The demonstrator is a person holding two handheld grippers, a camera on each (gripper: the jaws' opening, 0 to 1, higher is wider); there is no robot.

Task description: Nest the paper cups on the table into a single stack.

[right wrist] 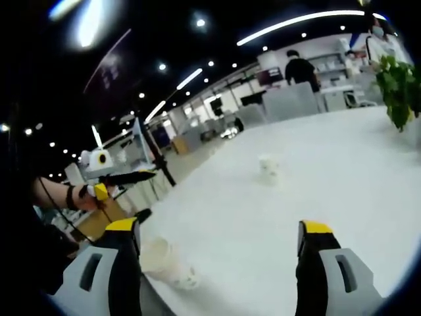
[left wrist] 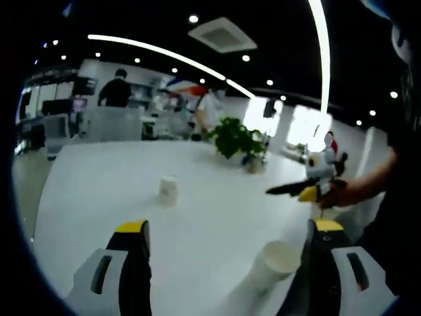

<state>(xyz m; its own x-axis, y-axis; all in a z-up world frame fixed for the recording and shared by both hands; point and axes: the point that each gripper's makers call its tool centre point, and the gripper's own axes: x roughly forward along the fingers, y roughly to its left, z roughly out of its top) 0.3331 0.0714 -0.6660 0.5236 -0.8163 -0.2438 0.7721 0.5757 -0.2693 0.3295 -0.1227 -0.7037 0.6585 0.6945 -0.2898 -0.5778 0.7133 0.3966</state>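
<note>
Nearest the left gripper (left wrist: pixel 227 240), just inside its right jaw, a paper cup (left wrist: pixel 268 266) lay on its side on the white table (left wrist: pixel 118 178), mouth up-right. Both jaws stood spread, holding nothing. Farther off stood a second cup (left wrist: pixel 168 190) upside down. Likewise the right gripper (right wrist: pixel 220 237) was spread wide and empty, the tipped cup (right wrist: pixel 168 263) by its left jaw, a potted plant (left wrist: pixel 237 139) beyond.

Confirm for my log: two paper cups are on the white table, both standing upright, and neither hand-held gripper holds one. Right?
Not quite. The near cup lies on its side on the table, as the left gripper view shows; only the far cup stands. Neither hand-held gripper holds one.
</note>
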